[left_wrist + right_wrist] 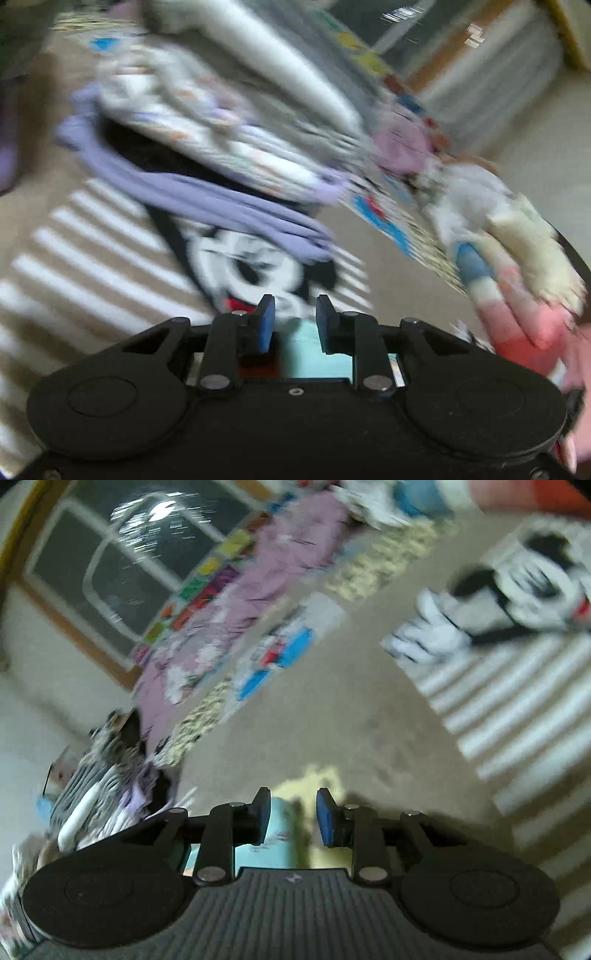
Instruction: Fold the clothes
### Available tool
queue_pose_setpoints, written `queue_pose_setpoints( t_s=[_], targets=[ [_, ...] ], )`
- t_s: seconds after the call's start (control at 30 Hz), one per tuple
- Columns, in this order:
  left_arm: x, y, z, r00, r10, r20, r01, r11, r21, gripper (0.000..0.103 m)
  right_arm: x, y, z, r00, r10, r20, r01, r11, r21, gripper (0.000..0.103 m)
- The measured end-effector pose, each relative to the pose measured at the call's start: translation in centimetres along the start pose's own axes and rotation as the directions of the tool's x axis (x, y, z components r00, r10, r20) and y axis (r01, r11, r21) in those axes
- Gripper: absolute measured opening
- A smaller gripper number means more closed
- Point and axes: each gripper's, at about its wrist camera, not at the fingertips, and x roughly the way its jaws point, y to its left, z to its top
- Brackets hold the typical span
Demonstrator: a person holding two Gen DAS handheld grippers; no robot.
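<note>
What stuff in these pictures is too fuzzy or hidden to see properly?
- Left wrist view: the heap of lilac and patterned clothes is motion-blurred; single garments can't be separated.
- Both views: the pale turquoise cloth is mostly hidden under the gripper bodies.
- Right wrist view: the grey striped bundle is blurred and cut off by the left edge.

Both views motion-blurred. Left wrist view: clothes pile [221, 122] at 11 o'clock smeared, prints unreadable. Right wrist view: turquoise garment [258, 853] at 6 o'clock largely hidden behind gripper body.
</note>
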Motion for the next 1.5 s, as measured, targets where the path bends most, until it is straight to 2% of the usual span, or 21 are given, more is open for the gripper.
queue_pose_setpoints(
  t_s=[0.07,0.1,0.17,0.23,0.27,0.3,0.33,0.4,0.5,0.57,0.6,0.73,0.87,0.93,1.03,1.17,1.23,1.3,1.33,1.43,1.5],
  targets=[
    [1.1,-1.4,-0.3,0.998,-0.04,-0.043,0.042,0.998,0.042,0.021,0.4,1.5,0.1,0.999,0.035,-0.03,-0.037,0.995,-0.092,0.03],
    [1.9,-1.9,-0.5,0.997,-0.038,-0.066,0.042,0.997,0.057,0.021,1.2,1.9,0.0,0.998,0.027,-0.064,-0.035,0.992,-0.123,0.03],
    [3.5,-1.9,-0.8,0.995,0.036,-0.096,-0.03,0.998,0.06,0.024,2.7,2.9,-0.2,0.991,0.01,-0.132,-0.034,0.982,-0.184,0.029],
    [4.0,-0.5,-0.8,0.994,0.06,-0.088,-0.061,0.998,-0.011,0.02,4.2,3.8,-0.4,0.982,-0.014,-0.19,-0.032,0.971,-0.238,0.028],
    [3.9,0.1,-0.7,0.996,0.055,-0.077,-0.059,0.997,-0.054,0.02,4.6,3.5,-0.3,0.983,-0.038,-0.181,-0.007,0.971,-0.239,0.025],
    [3.6,0.4,-0.4,0.997,0.048,-0.061,-0.053,0.995,-0.084,0.02,5.0,3.3,-0.2,0.983,-0.061,-0.171,0.018,0.971,-0.239,0.017],
    [3.1,0.4,-0.2,0.998,0.044,-0.045,-0.048,0.995,-0.092,0.022,5.3,3.0,-0.1,0.984,-0.078,-0.161,0.039,0.972,-0.232,0.015],
    [2.4,0.3,0.3,0.999,0.028,-0.034,-0.031,0.995,-0.095,0.029,4.9,2.6,0.3,0.989,-0.055,-0.135,0.03,0.984,-0.177,0.019],
    [2.1,-0.2,0.6,0.998,-0.042,-0.045,0.037,0.993,-0.109,0.03,4.3,3.4,0.1,0.993,-0.023,-0.118,-0.002,0.979,-0.205,0.033],
    [2.5,-1.1,0.2,0.992,-0.099,-0.075,0.09,0.989,-0.115,0.044,4.6,4.6,-0.3,0.991,0.003,-0.137,-0.039,0.965,-0.261,0.033],
    [2.8,-1.4,-0.1,0.988,-0.125,-0.091,0.113,0.986,-0.122,0.057,5.1,5.6,-0.7,0.985,0.021,-0.171,-0.07,0.955,-0.287,0.033],
    [4.7,-1.1,-1.2,0.981,-0.141,-0.132,0.115,0.975,-0.189,0.067,7.0,9.2,-2.2,0.949,0.08,-0.305,-0.196,0.908,-0.371,0.032],
    [4.0,0.7,-0.6,0.983,-0.161,-0.091,0.13,0.951,-0.281,0.067,9.4,9.7,-3.2,0.933,0.087,-0.349,-0.198,0.934,-0.296,0.034],
    [3.5,1.9,-0.3,0.984,-0.165,-0.062,0.134,0.931,-0.338,0.067,9.6,8.3,-2.7,0.939,0.103,-0.327,-0.171,0.968,-0.184,0.032],
    [2.1,3.6,0.2,0.988,-0.154,-0.02,0.134,0.914,-0.383,0.067,8.6,5.6,-1.5,0.957,0.101,-0.271,-0.12,0.991,-0.055,0.033],
    [-0.2,3.5,0.6,0.997,-0.072,0.035,0.08,0.923,-0.376,0.068,6.3,2.0,0.1,0.979,0.077,-0.187,-0.064,0.995,0.076,0.034],
    [-1.7,2.9,0.7,0.994,-0.09,0.062,0.106,0.927,-0.36,0.068,4.5,1.2,0.6,0.986,0.071,-0.15,-0.058,0.994,0.089,0.036],
    [-3.0,1.5,0.4,0.991,-0.122,0.059,0.135,0.939,-0.316,0.068,2.7,1.0,0.7,0.989,0.074,-0.128,-0.063,0.994,0.087,0.042],
    [-3.6,0.8,0.1,0.989,-0.14,0.052,0.15,0.942,-0.3,0.068,1.7,1.1,0.7,0.989,0.081,-0.124,-0.071,0.994,0.081,0.042],
    [-4.7,-1.2,-2.1,0.98,-0.198,0.0,0.19,0.939,-0.286,0.068,-1.1,2.1,-0.3,0.983,0.13,-0.126,-0.124,0.991,0.049,0.042],
    [-4.9,-2.2,-4.0,0.979,-0.197,-0.052,0.176,0.945,-0.278,0.068,-3.0,2.7,-1.4,0.977,0.168,-0.134,-0.165,0.986,0.035,0.042]
  ],
)
